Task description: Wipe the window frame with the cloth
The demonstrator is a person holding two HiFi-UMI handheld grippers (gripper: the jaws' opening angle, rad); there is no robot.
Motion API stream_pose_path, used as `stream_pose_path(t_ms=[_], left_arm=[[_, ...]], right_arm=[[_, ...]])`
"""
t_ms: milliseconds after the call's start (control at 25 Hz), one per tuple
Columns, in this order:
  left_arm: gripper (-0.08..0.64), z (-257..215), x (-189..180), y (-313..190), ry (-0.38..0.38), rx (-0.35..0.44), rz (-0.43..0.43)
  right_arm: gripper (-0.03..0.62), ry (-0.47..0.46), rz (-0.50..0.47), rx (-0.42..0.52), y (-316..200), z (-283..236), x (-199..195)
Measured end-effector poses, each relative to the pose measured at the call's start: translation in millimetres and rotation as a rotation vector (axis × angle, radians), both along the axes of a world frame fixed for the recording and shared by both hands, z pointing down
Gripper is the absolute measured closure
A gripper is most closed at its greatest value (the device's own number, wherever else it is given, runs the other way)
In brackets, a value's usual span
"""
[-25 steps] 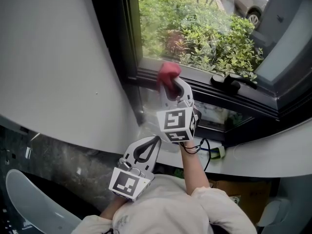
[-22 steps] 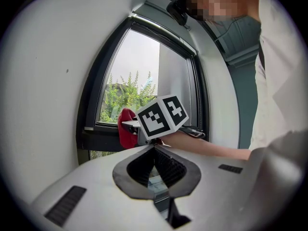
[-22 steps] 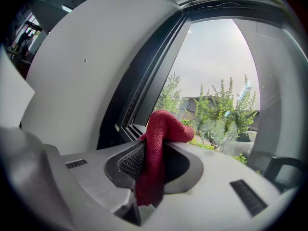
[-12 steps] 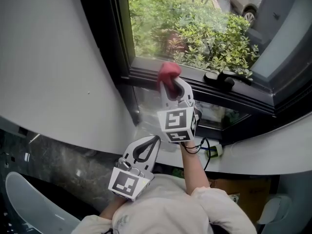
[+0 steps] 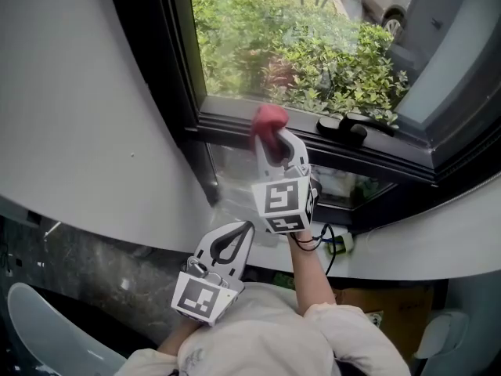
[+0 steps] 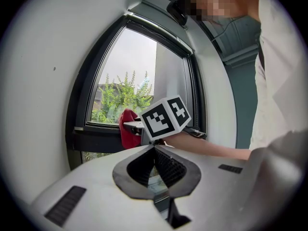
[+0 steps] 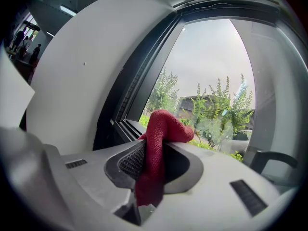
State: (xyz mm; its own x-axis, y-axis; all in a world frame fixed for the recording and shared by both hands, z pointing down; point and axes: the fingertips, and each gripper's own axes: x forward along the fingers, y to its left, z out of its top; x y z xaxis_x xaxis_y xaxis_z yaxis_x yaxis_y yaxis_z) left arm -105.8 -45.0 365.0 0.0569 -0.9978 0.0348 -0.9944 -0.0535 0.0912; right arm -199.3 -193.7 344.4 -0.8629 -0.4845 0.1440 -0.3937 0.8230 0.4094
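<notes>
Right gripper (image 5: 270,138) pinching red cloth (image 5: 269,117), pressing it against window frame (image 5: 227,121) bottom rail, left of frame's handle (image 5: 348,125). Left gripper (image 5: 247,228) hanging below frame, jaws pressed together.

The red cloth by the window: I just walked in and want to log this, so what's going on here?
A person holds a gripper in each hand. The right gripper is shut on the red cloth and holds it at the bottom rail of the dark window frame, left of the window handle. The left gripper is shut on nothing and hangs low near the person's body, taking no part.
</notes>
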Motion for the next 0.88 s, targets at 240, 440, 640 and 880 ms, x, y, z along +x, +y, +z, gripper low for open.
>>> stream_pose_path(t_ms=[240, 440, 640, 880], left_arm=[[0.552, -1, 4, -3, -0.001, 0.001, 0.011], [0.552, 0, 8, -5, -0.001, -0.010, 0.015], [0.552, -2, 13, -8, -0.001, -0.005, 0.026], [0.552, 0, 16, -9, 0.004, -0.004, 0.030]], right_arm=[[0.503, -0.001, 0.006, -0.007, -4, 0, 9], [0.503, -0.006, 0.012, -0.009, -8, 0, 18], [0.503, -0.010, 0.024, -0.008, -14, -1, 26], [0.503, -0.015, 0.030, -0.009, -18, 0, 36]])
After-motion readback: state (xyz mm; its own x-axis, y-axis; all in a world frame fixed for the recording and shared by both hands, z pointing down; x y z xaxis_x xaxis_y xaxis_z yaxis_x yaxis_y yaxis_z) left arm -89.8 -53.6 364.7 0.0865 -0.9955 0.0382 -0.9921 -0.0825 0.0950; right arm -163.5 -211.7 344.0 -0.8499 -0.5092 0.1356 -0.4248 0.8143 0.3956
